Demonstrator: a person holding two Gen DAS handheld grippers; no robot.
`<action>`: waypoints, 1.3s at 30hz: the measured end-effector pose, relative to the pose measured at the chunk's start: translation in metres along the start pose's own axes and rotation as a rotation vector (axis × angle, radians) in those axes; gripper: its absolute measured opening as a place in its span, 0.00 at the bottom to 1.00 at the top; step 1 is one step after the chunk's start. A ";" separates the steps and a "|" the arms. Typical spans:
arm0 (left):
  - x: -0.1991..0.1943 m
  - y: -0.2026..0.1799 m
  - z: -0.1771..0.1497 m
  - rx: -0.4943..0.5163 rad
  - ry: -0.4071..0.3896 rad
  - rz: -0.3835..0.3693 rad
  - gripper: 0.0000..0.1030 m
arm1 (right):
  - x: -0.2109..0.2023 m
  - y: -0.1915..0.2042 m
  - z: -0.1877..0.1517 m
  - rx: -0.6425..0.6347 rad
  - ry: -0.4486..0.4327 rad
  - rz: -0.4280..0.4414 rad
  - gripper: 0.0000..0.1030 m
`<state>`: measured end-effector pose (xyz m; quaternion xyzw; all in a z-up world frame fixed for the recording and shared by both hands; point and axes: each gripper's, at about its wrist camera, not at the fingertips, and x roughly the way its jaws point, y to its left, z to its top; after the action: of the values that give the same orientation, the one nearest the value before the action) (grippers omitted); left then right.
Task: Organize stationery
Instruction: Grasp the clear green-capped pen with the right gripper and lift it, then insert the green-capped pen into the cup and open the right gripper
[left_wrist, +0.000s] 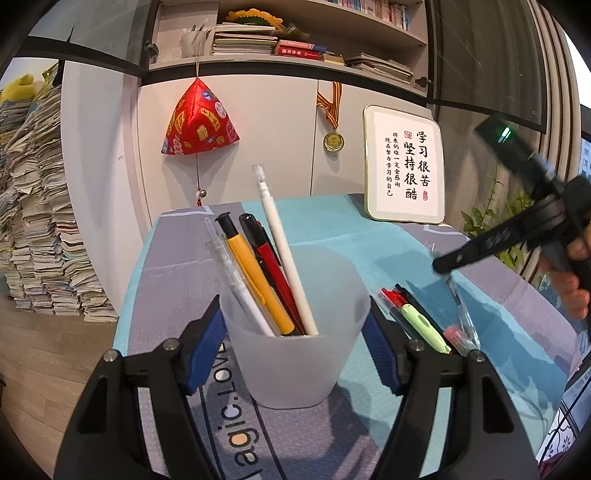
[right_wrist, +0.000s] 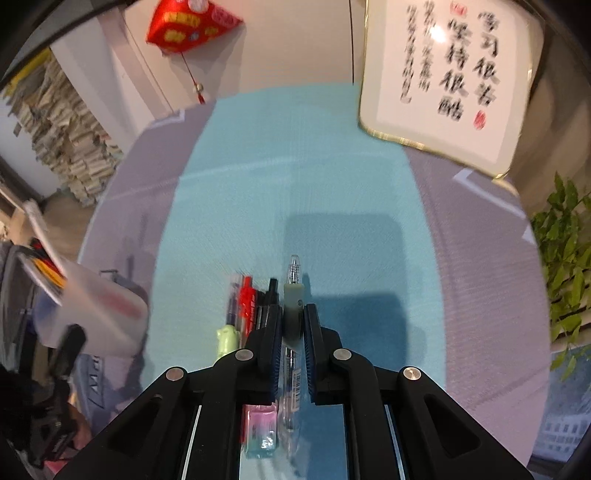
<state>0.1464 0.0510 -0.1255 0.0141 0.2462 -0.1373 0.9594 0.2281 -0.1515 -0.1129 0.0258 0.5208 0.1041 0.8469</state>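
Cup (left_wrist: 295, 354): five pens; right fingers (right_wrist: 293, 325) clamp one clear pen (right_wrist: 293, 280).

The left gripper (left_wrist: 295, 345) points shallowly downward, its blue-padded fingers (left_wrist: 207, 347) pressed on either side of a frosted translucent plastic cup (left_wrist: 295, 354). The right gripper (right_wrist: 293, 325), tilted steeply down, pinches a clear transparent pen (right_wrist: 293, 295) in its nearly closed fingers (right_wrist: 271, 332).
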 end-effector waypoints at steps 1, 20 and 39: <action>0.000 0.000 0.000 0.001 0.000 -0.001 0.68 | -0.010 0.001 0.000 -0.002 -0.027 0.008 0.10; 0.000 -0.001 -0.001 0.010 0.001 -0.008 0.68 | -0.126 0.122 0.025 -0.238 -0.373 0.208 0.09; 0.000 0.000 -0.001 0.010 0.001 -0.008 0.68 | -0.063 0.138 0.009 -0.269 -0.330 0.258 0.10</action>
<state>0.1459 0.0508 -0.1259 0.0179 0.2462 -0.1424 0.9585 0.1876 -0.0289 -0.0325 -0.0044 0.3492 0.2742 0.8960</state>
